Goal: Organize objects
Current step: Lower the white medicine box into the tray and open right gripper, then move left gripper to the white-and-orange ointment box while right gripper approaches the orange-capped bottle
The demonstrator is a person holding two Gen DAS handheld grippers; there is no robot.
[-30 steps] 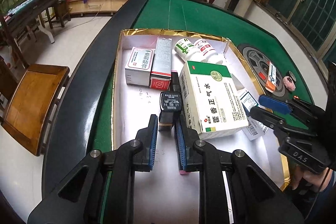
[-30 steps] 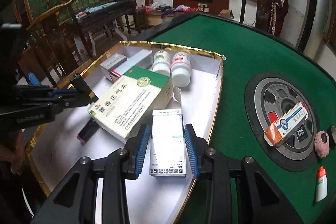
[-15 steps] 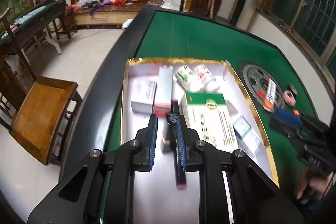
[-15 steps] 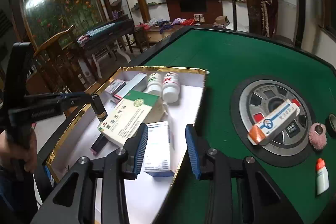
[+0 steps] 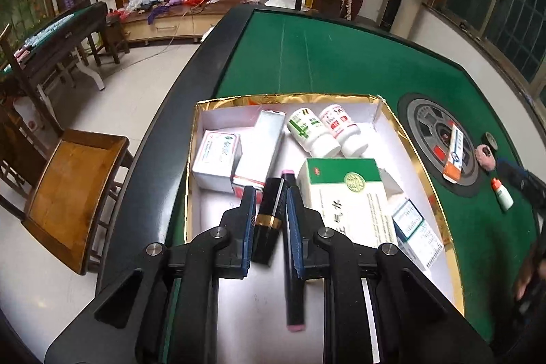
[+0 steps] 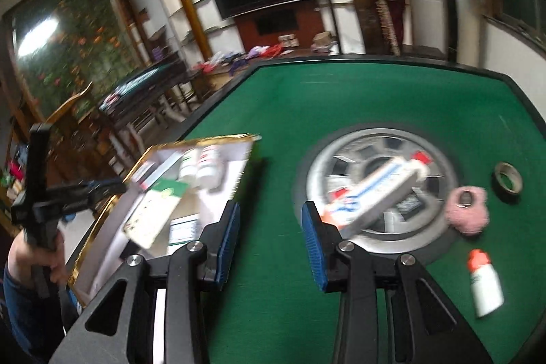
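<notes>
**Desk:** What have the fingers got, starting from the tips?

**Photographer:** The left gripper (image 5: pixel 271 214) is clamped on a black lipstick tube (image 5: pixel 269 220) with a gold band, held above the gold-rimmed tray (image 5: pixel 443 220). The right gripper (image 6: pixel 269 237) holds nothing, its fingers parted over bare green counter (image 6: pixel 341 98).

**Desk:** And beyond them?

**Photographer:** In the left view, a green-and-white medicine box (image 5: pixel 348 193) lies at 3 o'clock of the lipstick, two white bottles (image 5: pixel 324 132) at 1 o'clock. In the right view, the orange-ended tube box (image 6: pixel 375 193) sits on the grey disc at 2 o'clock, the pink puff (image 6: pixel 467 210) and dropper bottle (image 6: pixel 484 285) at 3 to 4 o'clock.

**Desk:** How should the step go?

**Photographer:** Probably keep the lipstick clear of the boxes, and square the right fingers across the tube box's narrow sides before closing
</notes>
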